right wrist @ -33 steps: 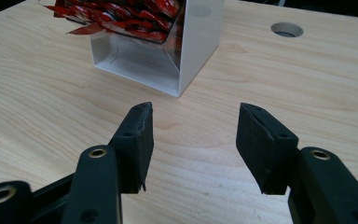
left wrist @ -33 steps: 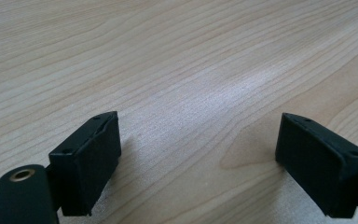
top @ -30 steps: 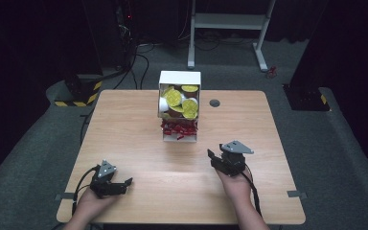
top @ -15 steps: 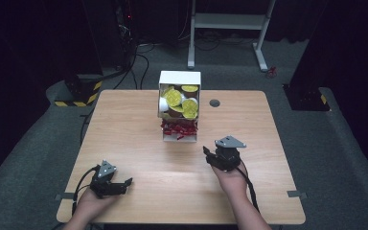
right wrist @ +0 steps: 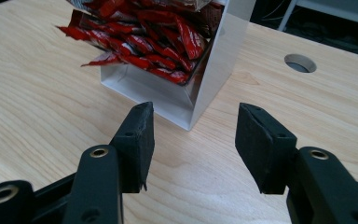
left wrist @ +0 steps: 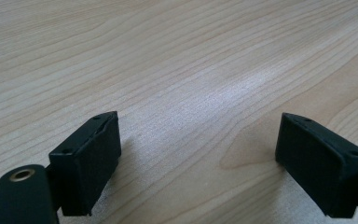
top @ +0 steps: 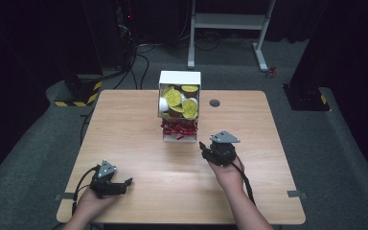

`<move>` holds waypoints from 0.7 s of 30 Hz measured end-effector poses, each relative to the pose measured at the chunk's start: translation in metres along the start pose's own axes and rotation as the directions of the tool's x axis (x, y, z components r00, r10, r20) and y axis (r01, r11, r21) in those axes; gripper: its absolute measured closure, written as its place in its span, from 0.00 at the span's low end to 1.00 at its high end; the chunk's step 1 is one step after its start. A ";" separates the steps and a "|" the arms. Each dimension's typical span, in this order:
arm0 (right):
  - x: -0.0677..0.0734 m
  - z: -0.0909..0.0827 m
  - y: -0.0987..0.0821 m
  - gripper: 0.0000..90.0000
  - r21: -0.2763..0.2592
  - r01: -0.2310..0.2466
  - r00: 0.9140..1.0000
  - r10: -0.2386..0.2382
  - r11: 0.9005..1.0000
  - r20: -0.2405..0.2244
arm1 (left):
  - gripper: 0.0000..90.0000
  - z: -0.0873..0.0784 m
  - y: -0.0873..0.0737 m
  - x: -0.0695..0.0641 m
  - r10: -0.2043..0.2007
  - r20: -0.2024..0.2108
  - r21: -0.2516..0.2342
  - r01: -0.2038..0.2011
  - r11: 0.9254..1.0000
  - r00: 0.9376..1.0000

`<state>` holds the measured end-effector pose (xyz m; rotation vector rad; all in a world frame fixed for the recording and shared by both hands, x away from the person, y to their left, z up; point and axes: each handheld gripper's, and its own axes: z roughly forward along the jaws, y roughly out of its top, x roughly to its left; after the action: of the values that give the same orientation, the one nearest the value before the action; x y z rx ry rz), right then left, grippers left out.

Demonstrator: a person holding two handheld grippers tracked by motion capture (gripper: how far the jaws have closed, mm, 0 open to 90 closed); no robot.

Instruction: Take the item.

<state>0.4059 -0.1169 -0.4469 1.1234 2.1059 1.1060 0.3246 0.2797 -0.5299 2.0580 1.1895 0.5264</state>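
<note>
Wooden table (top: 139, 120), light grain, w/ a round cable hole (top: 214, 103) near the far edge, right of centre. White dispenser box (top: 179, 106) stands at the middle of the far edge, open front facing the person: upper compartment holds round pods w/ yellow lids (top: 174, 97), lower tray holds a heap of red sachets (top: 178, 128), some spilling over the tray's front lip. Left gripper (top: 123, 184) sits near the near-left corner, low over the tabletop, held in the person's left hand (top: 90, 203); jaws point toward the right edge and stand wide apart, nothing between them. Left gripper view: both black pads (left wrist: 91, 161) over bare wood, broad gap, pads look to be at or just above the surface, can't tell if touching. Right gripper (top: 204, 147) is right of table centre, just beside the box's near-right corner, apart from it; grey three-cornered plate (top: 224, 138) on top, cable (top: 246, 179) trailing back along the right forearm toward the near edge. Right gripper view: jaws spread, empty, aimed at the box's lower front corner; red sachets up left of the jaws, cable hole beyond at upper right. Floor around the table is dark grey carpet; a white frame stand (top: 230, 24) behind the far edge; yellow-black striped base (top: 81, 88) off the far-left corner.
</note>
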 end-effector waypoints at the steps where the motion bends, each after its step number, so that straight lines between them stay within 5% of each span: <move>1: 0.000 0.001 0.001 0.53 0.002 -0.012 1.000 0.012 1.000 -0.005 | 0.16 0.000 0.000 0.000 0.001 0.000 0.000 -0.001 1.000 1.000; 21: -0.001 0.024 0.024 0.59 0.002 -0.039 0.999 0.039 0.999 -0.016 | 0.16 0.000 0.000 0.000 -0.005 0.002 0.000 0.005 1.000 1.000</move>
<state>0.4339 -0.0998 -0.4399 1.1645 2.1061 1.1350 0.3245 0.2793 -0.5300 2.0550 1.1932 0.5215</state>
